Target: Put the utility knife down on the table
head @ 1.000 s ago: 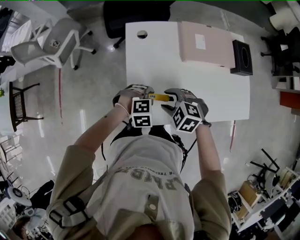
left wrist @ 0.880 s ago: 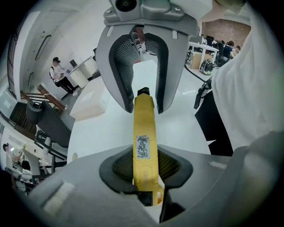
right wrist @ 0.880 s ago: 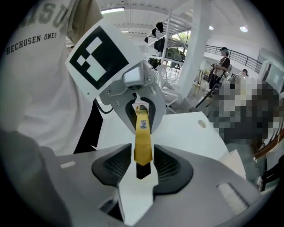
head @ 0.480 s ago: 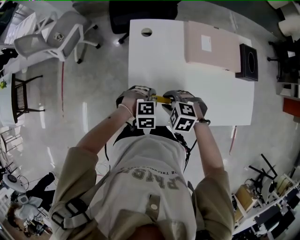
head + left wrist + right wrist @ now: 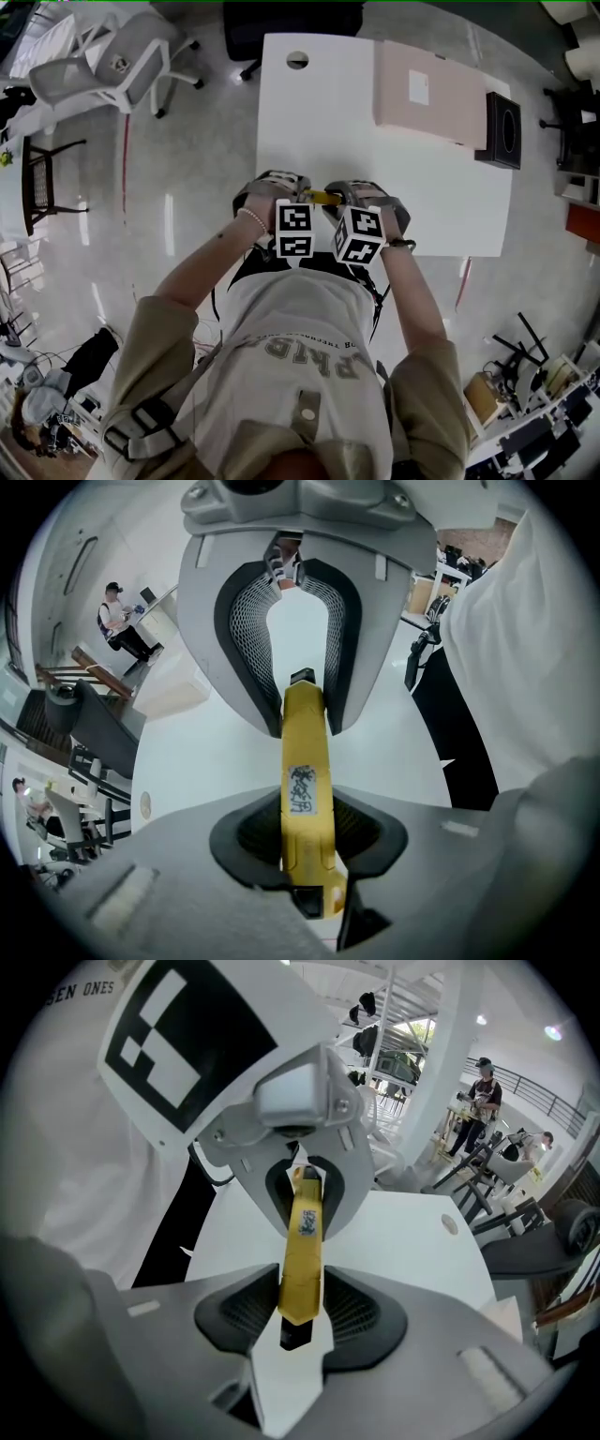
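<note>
A yellow utility knife [image 5: 322, 197] hangs level over the near part of the white table [image 5: 394, 178], held at both ends. My left gripper [image 5: 306, 196] is shut on one end; in the left gripper view its pads press the yellow body [image 5: 305, 789]. My right gripper [image 5: 338, 199] faces it from the other side. Its jaws have just been closing, and in the right gripper view they now grip the knife's black-tipped end [image 5: 301, 1269]. Both grippers point steeply down, their marker cubes side by side.
A pink flat board [image 5: 427, 94] and a black box [image 5: 502, 131] lie at the table's far right. A cable hole [image 5: 297, 60] is at the far left corner. A grey office chair [image 5: 112, 66] stands on the floor to the left.
Both grippers have sunk a little toward the table with the knife between them. The right gripper's marker cube has rolled and drawn closer to the left cube.
</note>
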Demonstrator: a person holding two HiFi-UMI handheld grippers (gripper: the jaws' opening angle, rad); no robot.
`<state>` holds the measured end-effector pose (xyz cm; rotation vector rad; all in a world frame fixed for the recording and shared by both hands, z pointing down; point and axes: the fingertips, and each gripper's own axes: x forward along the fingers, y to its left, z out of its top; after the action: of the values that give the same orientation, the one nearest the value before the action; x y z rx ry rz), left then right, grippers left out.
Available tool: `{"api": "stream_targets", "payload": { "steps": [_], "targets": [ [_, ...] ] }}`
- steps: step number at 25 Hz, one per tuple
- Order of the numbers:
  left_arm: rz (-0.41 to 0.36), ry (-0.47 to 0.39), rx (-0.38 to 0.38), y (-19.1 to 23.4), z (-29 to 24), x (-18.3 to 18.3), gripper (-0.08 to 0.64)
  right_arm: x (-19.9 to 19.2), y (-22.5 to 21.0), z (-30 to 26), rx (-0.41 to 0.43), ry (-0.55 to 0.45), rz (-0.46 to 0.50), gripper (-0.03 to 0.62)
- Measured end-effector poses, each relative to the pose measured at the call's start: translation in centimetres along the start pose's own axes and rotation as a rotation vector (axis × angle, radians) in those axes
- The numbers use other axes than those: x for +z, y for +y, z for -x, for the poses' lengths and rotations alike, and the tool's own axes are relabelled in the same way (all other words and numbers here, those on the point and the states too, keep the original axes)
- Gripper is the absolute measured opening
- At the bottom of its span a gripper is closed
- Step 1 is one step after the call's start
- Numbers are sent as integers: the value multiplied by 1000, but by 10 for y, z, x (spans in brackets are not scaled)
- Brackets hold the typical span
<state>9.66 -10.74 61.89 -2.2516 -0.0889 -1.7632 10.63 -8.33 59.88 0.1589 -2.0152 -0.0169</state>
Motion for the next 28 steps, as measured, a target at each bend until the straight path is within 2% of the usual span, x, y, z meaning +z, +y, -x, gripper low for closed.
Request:
{"api": "stream_targets", "payload": {
  "steps": [6, 18, 24, 28],
  "targets": [
    [23, 22, -8, 0, -6, -1, 101, -4, -2, -6, -18, 6, 16, 152],
    [24, 32, -20, -3, -12, 4, 103, -8, 1, -16, 6, 17, 32, 144],
    [58, 1, -40, -10, -14, 4, 104, -6, 5, -16, 14, -3, -8, 138],
    [47, -37, -8, -8, -13, 5, 106, -4, 6, -13, 10, -30, -35, 137]
  ]
}}
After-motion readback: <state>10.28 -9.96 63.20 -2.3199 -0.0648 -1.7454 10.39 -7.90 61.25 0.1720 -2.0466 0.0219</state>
